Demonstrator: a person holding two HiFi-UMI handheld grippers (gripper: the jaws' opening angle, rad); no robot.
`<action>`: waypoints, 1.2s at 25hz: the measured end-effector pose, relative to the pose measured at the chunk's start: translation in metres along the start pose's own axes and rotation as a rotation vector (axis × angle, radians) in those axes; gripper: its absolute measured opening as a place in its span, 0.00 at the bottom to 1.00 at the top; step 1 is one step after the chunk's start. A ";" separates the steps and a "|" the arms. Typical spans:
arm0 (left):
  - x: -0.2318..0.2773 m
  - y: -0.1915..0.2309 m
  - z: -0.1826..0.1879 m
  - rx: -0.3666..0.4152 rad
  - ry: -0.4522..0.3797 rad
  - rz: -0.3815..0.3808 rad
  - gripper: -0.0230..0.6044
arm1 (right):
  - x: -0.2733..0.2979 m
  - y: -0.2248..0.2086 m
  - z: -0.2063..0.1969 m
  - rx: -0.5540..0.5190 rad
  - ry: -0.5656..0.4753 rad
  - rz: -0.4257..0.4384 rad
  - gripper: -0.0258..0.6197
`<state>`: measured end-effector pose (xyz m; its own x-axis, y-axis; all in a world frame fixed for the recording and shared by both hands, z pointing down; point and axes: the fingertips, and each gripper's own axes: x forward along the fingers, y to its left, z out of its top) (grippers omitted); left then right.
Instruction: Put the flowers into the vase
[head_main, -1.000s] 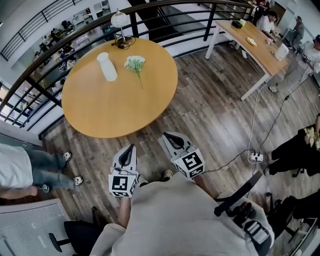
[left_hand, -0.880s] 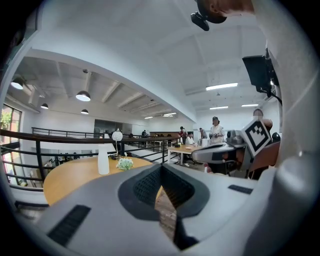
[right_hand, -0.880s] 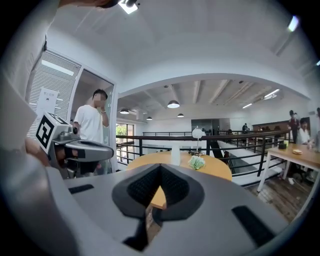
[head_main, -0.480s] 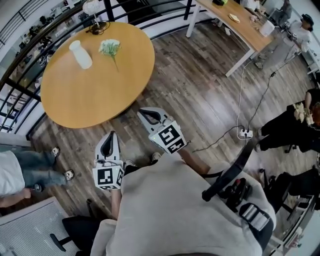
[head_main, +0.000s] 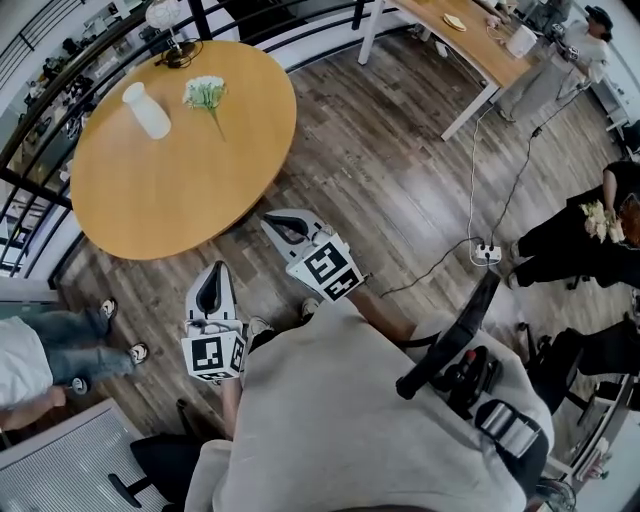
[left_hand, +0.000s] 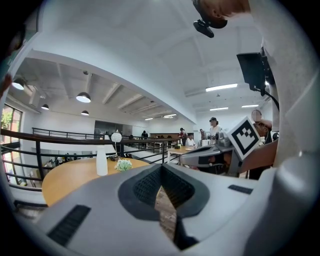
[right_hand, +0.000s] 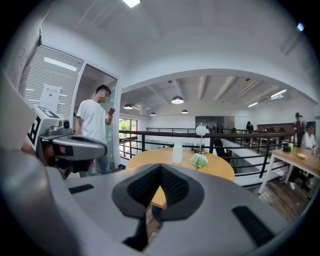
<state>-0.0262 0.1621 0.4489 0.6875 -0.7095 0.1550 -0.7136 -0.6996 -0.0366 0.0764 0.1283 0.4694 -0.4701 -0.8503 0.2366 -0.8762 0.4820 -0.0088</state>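
The round table (head_main: 180, 200) sits at about eleven o'clock from the person in the head view, well apart from both tools, so the step in hand looks like the approach: walk in until its far side is within reach. The left gripper (head_main: 212, 280) and right gripper (head_main: 278, 226) are both pinched together on nothing, and one needs spreading first. The white vase (head_main: 147, 110) stands upright, the flowers (head_main: 204, 92) lying at its three o'clock, best taken by the stem.

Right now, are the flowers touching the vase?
Apart. The head view shows the vase standing and the flowers lying beside it, with a strip of bare table between them.
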 end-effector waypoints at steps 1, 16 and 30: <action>-0.001 0.001 -0.001 0.001 0.001 0.006 0.05 | 0.001 0.000 0.000 0.002 -0.002 0.006 0.05; 0.051 0.066 -0.013 -0.016 0.007 -0.035 0.05 | 0.065 -0.025 0.004 0.016 0.002 -0.050 0.05; 0.133 0.221 0.026 0.010 -0.008 -0.132 0.05 | 0.197 -0.078 0.053 0.023 0.063 -0.218 0.05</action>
<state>-0.0887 -0.0892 0.4355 0.7765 -0.6117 0.1516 -0.6154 -0.7878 -0.0262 0.0466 -0.0880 0.4653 -0.2621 -0.9188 0.2952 -0.9589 0.2824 0.0275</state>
